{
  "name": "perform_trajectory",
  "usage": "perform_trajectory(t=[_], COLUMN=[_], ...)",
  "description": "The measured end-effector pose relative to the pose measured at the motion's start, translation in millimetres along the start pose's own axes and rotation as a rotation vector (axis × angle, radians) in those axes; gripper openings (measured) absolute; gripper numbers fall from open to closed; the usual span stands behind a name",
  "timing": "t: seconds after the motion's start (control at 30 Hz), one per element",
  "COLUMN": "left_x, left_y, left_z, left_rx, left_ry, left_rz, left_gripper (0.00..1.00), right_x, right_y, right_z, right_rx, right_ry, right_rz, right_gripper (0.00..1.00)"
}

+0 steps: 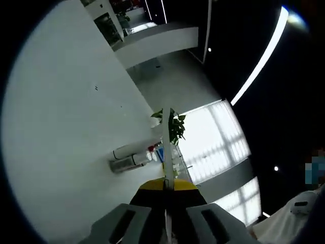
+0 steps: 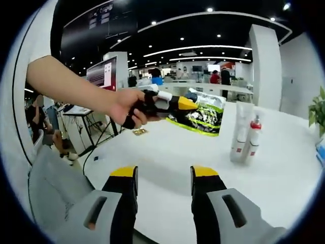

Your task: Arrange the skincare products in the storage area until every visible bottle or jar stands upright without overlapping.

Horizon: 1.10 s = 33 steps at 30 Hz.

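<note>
White bench top [image 2: 167, 168] spreads out in front of the right hand-held gripper [image 2: 162, 179], whose yellow-tipped jaws stand apart with nothing between them. On the bench, ahead and off to the right in the right gripper view, two skincare things stand upright and touch side by side: a tall white tube [image 2: 240, 133] and a smaller bottle with a red cap [image 2: 254, 136]. Their long sides point straight up. The left hand-held gripper [image 2: 184, 104] is held up above the bench by a hand [image 2: 124, 108], and its jaws are pressed tight on a green and black packet [image 2: 200, 116]. In the left gripper view that packet [image 1: 166, 152] shows edge-on as a thin line running away from the left hand-held gripper [image 1: 166, 184], and the tube [image 1: 131, 150] and bottle [image 1: 129, 162] sit beyond it with a green plant [image 1: 172, 124] close by. I think the packet needs to go down on the bare bench beside the tube, and the left one is closer for that.
</note>
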State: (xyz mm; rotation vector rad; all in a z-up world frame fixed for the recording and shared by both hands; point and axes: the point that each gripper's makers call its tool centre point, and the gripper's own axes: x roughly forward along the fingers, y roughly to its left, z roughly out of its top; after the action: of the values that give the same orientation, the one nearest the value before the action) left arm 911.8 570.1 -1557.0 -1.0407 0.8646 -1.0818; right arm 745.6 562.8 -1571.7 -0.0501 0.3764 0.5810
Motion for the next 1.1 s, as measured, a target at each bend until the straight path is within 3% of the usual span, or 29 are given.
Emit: perform_trajectory(t=[0.43, 0.8, 1.1], left_x=[17, 33, 40], left_y=[32.7, 52.5, 71.6], left_z=[6.0, 10.6, 5.7], left_rx=[-0.064, -0.123, -0.137], left_ry=[0.0, -0.02, 0.005], left_rz=[0.05, 0.051, 0.094], left_gripper=[0.02, 0.01, 0.02], right_x=[-2, -4, -3], right_y=[2, 0, 5], right_z=[4.5, 7.2, 6.5], right_rx=[0.0, -0.001, -0.008], right_ry=[-0.021, -0.036, -0.035], right_rz=[0.014, 0.005, 0.028], right_gripper=[0.38, 0.36, 0.37])
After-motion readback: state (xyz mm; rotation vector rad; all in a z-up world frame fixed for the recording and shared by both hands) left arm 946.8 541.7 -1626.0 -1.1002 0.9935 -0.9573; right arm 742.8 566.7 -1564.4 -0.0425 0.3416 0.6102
